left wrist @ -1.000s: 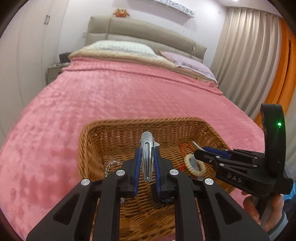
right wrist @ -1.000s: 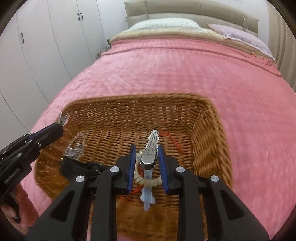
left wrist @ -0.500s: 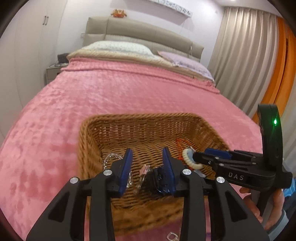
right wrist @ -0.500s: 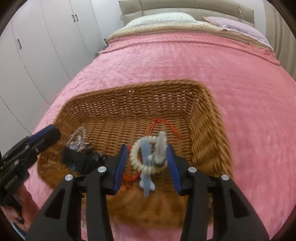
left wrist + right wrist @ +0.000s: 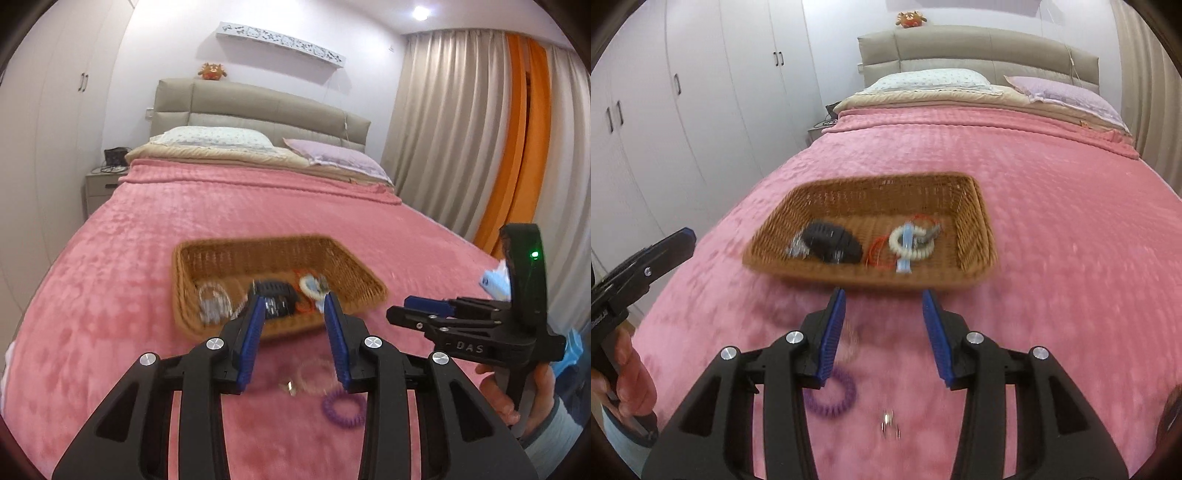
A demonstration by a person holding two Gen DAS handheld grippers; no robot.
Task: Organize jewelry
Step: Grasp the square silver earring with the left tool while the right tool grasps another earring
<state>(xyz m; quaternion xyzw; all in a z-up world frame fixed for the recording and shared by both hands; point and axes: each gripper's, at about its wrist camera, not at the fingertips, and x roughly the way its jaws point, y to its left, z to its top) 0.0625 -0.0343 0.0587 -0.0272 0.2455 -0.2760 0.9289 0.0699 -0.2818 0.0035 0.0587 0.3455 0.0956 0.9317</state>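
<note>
Both grippers, left gripper (image 5: 293,334) and right gripper (image 5: 884,330), hung with jaws apart and empty; sorted pieces lay mid-frame in the wicker basket (image 5: 975,236), while a purple coil bracelet (image 5: 831,397) waited lower left on the blanket (image 5: 1052,295), likely next.

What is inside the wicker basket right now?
The wicker basket holds a black clip, a clear blurry piece, a white coil ring over a blue clip, and red cord. Anything underneath is hidden.

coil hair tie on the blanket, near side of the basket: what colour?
Purple. The coil hair tie shows best in the right wrist view.
</note>
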